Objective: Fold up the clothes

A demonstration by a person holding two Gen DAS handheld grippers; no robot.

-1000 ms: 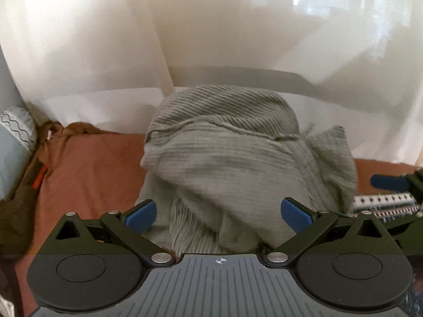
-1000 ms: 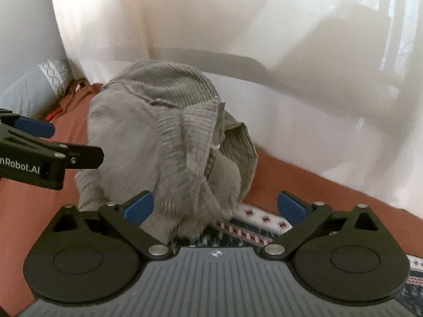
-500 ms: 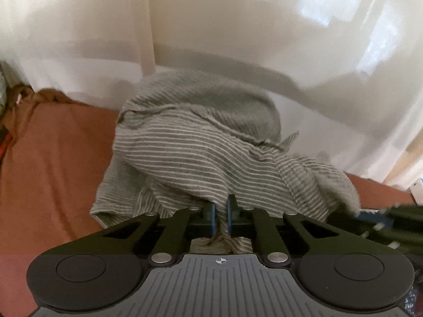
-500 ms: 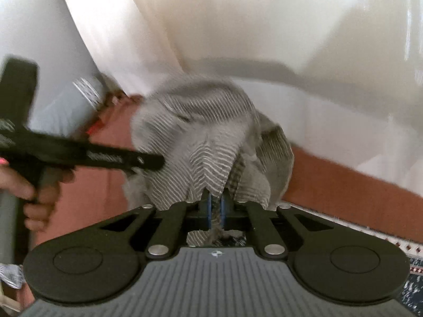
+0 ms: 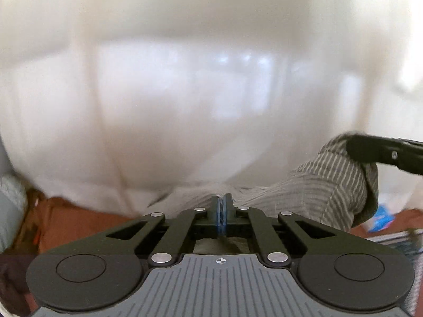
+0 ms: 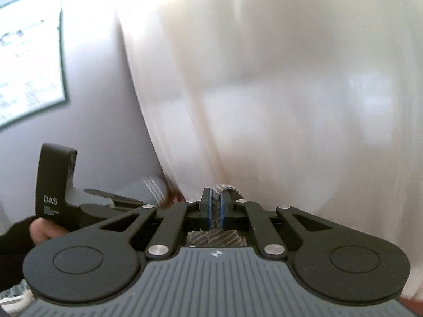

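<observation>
Tongs pinching striped garment edges

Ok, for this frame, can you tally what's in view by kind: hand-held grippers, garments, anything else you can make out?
Hand-held grippers: 2, left hand-held gripper and right hand-held gripper, both shut on the shirt
Striped grey shirt: 1
White curtain: 1
Framed picture: 1
Brown bedspread: 1
Total: 6

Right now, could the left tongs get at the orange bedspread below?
Probably not: the left tongs are shut on the striped garment, lifted above the orange bedspread; they would have to let go first.
</observation>
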